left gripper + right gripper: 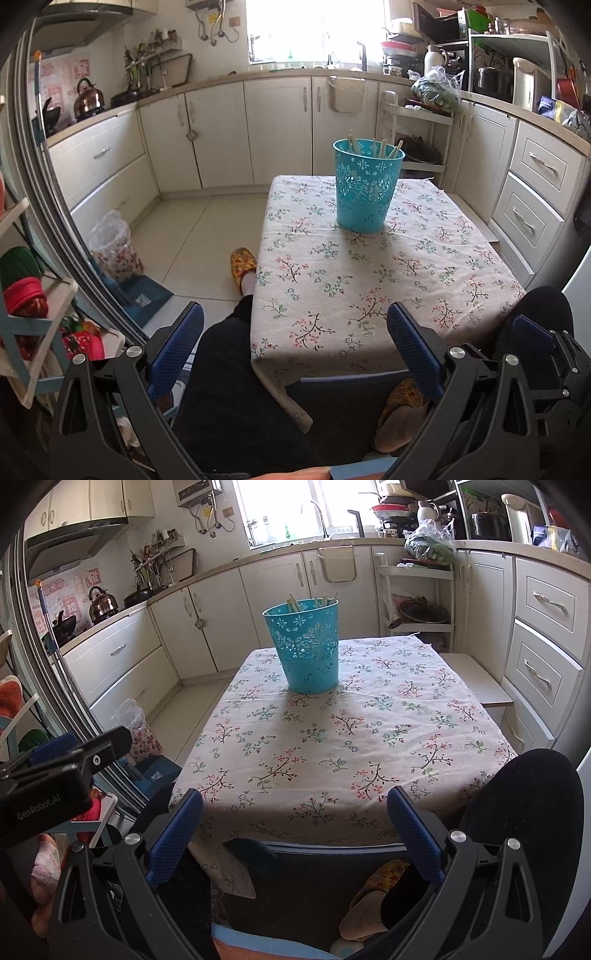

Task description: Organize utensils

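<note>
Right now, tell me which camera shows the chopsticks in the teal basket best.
The left wrist view: the chopsticks rise clear of the teal basket rim, spread apart against pale cabinets. The right wrist view shows them too, but less stands above the rim.

- The bin is bright blue-green with little flower holes cut in it.
- The tablecloth is pale cream with small pink, green and dark twig flowers.
- The slipper is yellow with red spots.
- The gripper fingers are dark blue with ridges.
- The cupboards are cream.
</note>
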### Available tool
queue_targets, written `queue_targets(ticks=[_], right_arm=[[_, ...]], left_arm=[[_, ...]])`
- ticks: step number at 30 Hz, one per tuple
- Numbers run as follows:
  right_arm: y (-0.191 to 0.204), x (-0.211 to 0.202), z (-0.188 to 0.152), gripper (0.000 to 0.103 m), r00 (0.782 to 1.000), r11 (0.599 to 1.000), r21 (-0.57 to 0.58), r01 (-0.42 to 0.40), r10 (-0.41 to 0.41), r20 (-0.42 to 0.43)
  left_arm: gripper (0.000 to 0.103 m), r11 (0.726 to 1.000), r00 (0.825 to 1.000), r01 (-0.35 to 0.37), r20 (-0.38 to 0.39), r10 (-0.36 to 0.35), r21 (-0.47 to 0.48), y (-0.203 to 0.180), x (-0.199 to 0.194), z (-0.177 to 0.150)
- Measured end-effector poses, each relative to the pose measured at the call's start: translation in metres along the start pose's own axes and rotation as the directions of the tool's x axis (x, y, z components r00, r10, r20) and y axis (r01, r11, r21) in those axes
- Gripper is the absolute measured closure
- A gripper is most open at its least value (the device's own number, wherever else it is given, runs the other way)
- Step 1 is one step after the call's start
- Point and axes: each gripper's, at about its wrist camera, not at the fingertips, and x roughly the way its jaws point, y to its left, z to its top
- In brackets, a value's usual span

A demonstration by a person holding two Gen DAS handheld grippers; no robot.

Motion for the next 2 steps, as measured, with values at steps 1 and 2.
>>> queue_targets(ticks=[1,2], right_arm=[[-0.0006,-0.0001,0.0001,0.008,1.000,1.000,0.003,0.000,0.000,0.001],[-0.0014,-0.0003,0.0003,0.008,1.000,1.000,0.008,0.000,0.000,0.001]], left_arm=[[0.008,1.000,1.000,0.002,-0.003,-0.002,-0.004,0.0003,0.0007,0.0000],[0.008,1.000,1.000,0.001,-0.006,-0.001,-0.006,0.0008,0.0011,-0.0001]])
